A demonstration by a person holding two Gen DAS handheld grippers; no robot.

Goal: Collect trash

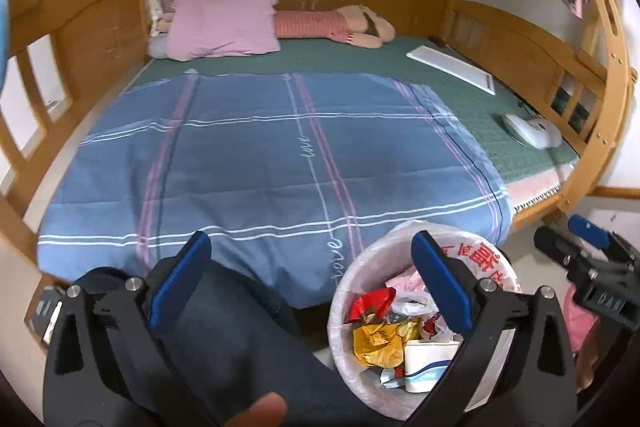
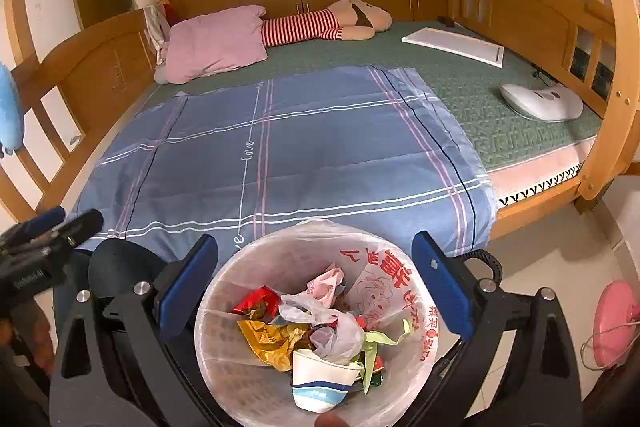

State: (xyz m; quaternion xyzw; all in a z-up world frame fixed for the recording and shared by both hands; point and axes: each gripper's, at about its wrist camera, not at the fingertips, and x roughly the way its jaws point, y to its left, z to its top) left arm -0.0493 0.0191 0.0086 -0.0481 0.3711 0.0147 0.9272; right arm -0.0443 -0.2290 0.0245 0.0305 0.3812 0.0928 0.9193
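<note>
Both jaws spread, nothing pinched: left hand-held gripper (image 1: 316, 283) beside the trash bin (image 2: 224, 311), right hand-held gripper (image 2: 316, 287) over it; wrappers (image 2: 268, 339) and paper cup (image 2: 320, 383) inside.

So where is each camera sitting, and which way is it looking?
Left wrist: sits on the left tongs, looking down over a dark trouser leg toward the bed; a fingertip shows.
Right wrist: sits on the right tongs, above the trash bin.
Both share the bin, the blue blanket and the pink pillow.
</note>
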